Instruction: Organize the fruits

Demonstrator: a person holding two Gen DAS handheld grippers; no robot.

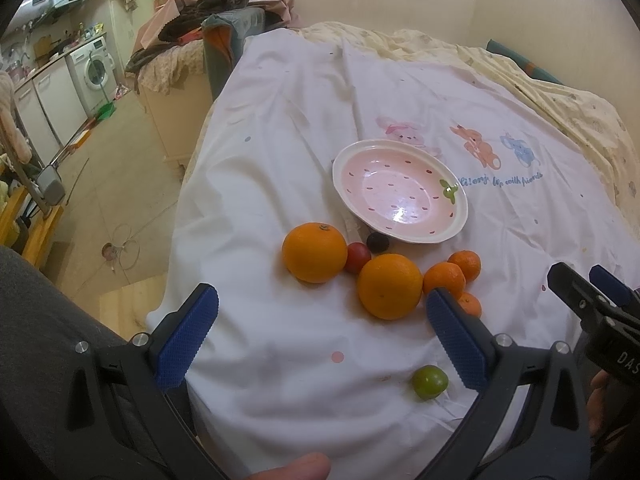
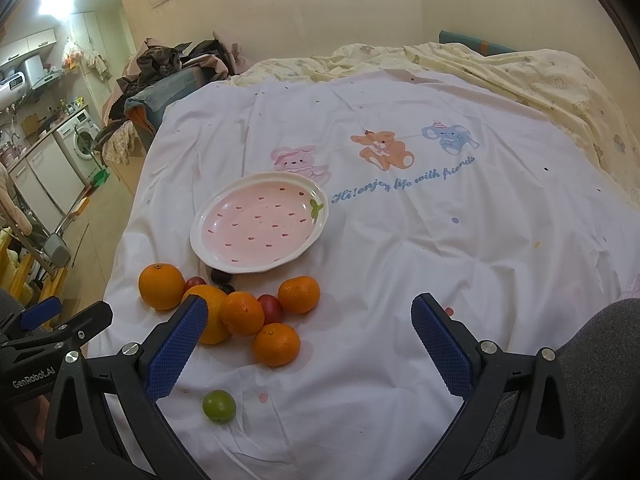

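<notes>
An empty pink strawberry-pattern plate (image 1: 400, 190) (image 2: 260, 222) lies on a white bed sheet (image 1: 280, 360). In front of it sit two big oranges (image 1: 315, 252) (image 1: 390, 286), several small tangerines (image 1: 444, 278) (image 2: 277, 344), a red plum (image 1: 357, 257), a dark plum (image 1: 378, 242) and a green fruit (image 1: 430, 382) (image 2: 219, 407). My left gripper (image 1: 320, 334) is open and empty, just short of the fruit. My right gripper (image 2: 308, 344) is open and empty, to the right of the pile; it also shows in the left wrist view (image 1: 584, 280).
The bed's left edge drops to a tiled floor (image 1: 112, 184). A cream quilt (image 2: 540, 76) lies bunched along the far side by the wall. Clothes are piled on a cabinet (image 1: 208, 4) at the far left. A washing machine (image 1: 94, 68) stands beyond.
</notes>
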